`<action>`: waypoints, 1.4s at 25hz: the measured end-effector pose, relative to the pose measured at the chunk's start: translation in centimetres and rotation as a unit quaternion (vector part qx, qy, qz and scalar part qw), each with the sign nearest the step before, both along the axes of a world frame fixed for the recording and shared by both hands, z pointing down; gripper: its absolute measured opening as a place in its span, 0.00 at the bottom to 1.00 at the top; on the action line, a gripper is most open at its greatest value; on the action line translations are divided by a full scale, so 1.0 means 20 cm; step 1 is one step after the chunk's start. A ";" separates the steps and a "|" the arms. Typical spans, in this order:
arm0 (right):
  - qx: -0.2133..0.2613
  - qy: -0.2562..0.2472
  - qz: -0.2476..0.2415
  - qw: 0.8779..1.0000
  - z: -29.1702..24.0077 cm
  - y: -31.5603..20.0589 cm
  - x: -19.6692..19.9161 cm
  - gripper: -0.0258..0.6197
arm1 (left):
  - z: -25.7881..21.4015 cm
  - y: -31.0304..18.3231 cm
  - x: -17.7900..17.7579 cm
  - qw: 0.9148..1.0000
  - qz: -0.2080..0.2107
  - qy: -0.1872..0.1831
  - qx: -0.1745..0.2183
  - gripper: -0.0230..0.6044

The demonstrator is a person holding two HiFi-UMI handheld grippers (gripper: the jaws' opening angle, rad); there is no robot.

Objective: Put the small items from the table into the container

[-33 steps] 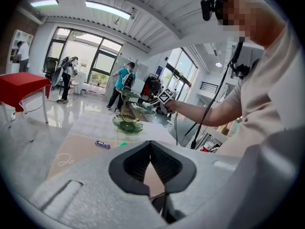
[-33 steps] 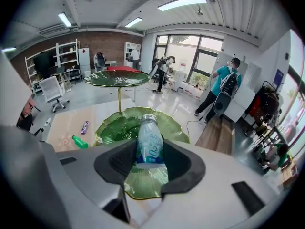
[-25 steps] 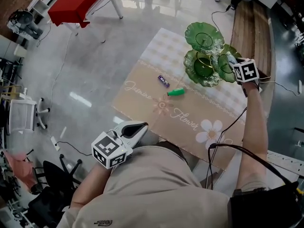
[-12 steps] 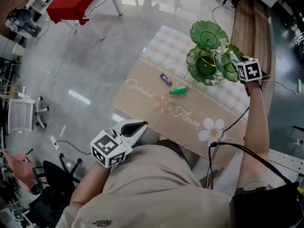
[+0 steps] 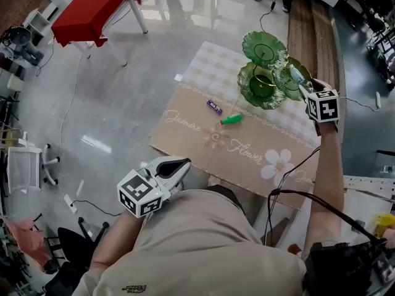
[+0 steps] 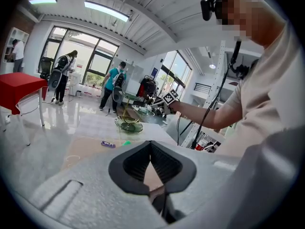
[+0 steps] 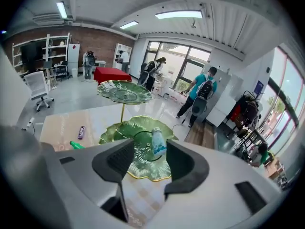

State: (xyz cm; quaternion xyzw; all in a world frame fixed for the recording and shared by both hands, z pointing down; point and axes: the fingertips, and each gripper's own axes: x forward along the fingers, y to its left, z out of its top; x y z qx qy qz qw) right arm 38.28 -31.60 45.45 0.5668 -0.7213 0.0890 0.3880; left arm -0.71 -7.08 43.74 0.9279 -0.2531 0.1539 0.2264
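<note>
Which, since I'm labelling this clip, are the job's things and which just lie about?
Job: green leaf-shaped tiered glass stand; small white bottle in its dish; small green bottle; purple wrapped bar.
Lying about: red-covered table; white office chair.

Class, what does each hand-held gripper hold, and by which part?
Nothing is held. The right hand-held gripper is open; the small bottle lies free on the green leaf dish. The left hand-held gripper is shut, empty.

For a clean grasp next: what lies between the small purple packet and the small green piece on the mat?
Nothing: head view shows bare beige mat between the small purple packet and the small green plastic piece.
</note>
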 end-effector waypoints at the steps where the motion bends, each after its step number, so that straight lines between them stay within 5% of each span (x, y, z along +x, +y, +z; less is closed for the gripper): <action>1: 0.006 -0.003 0.001 1.000 -0.02 0.06 -0.04 0.38 | -0.01 0.01 -0.01 1.000 0.005 0.004 0.002 0.05; 15: 0.019 -0.137 -0.001 0.990 0.04 1.05 -0.87 0.09 | -0.04 0.17 -0.25 0.997 0.075 0.036 0.004 0.05; 25: 0.010 -0.178 -0.028 0.984 0.13 1.47 -1.47 0.07 | -0.05 0.31 -0.38 0.989 0.144 0.043 0.011 0.05; 35: 0.013 -0.180 -0.040 0.983 0.15 1.70 -1.78 0.07 | 0.03 0.46 -0.54 0.983 0.179 0.039 0.004 0.05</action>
